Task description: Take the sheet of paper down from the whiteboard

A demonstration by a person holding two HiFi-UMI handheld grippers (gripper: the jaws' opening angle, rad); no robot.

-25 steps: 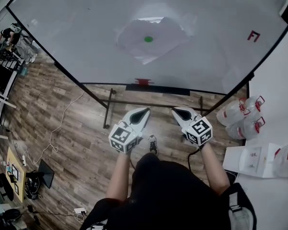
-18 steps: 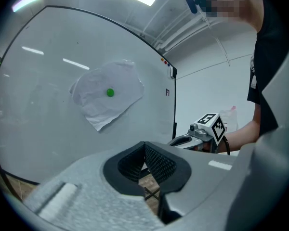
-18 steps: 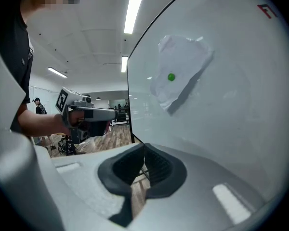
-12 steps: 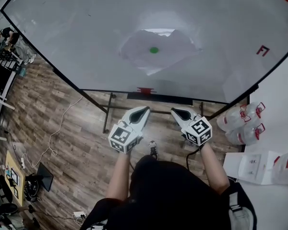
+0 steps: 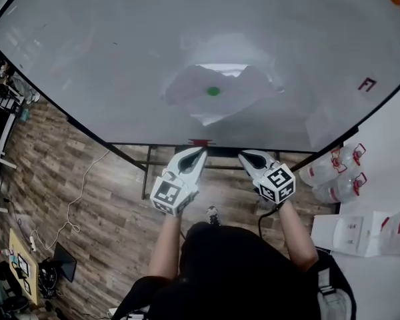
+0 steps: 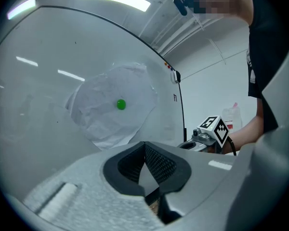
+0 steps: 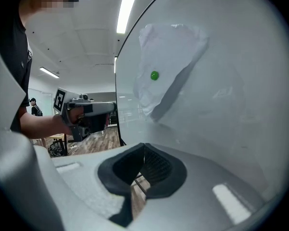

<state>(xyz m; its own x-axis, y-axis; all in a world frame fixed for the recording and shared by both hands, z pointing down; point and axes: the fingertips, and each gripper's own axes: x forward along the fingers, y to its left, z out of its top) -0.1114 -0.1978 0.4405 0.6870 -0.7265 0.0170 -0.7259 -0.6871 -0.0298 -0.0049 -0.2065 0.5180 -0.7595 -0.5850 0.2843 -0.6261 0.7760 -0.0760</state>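
A crumpled white sheet of paper (image 5: 217, 92) hangs on the whiteboard (image 5: 107, 52), pinned by a round green magnet (image 5: 213, 91). The paper (image 6: 113, 105) and its magnet (image 6: 121, 104) also show in the left gripper view, and the paper (image 7: 168, 66) in the right gripper view. My left gripper (image 5: 199, 155) is shut and empty, just below the board's lower edge and short of the paper. My right gripper (image 5: 245, 156) is beside it, also shut with nothing between its jaws. Both point toward the board.
A small red piece (image 5: 200, 142) sits on the board's bottom rail. Large water bottles (image 5: 337, 169) and white boxes (image 5: 353, 229) stand at the right. Cables (image 5: 80, 185) trail over the wooden floor at the left. Red and orange magnets (image 5: 399, 2) sit at the board's top right.
Both grippers have moved forward toward the whiteboard, which now looms closer and fills more of the view. Their jaws stayed shut.
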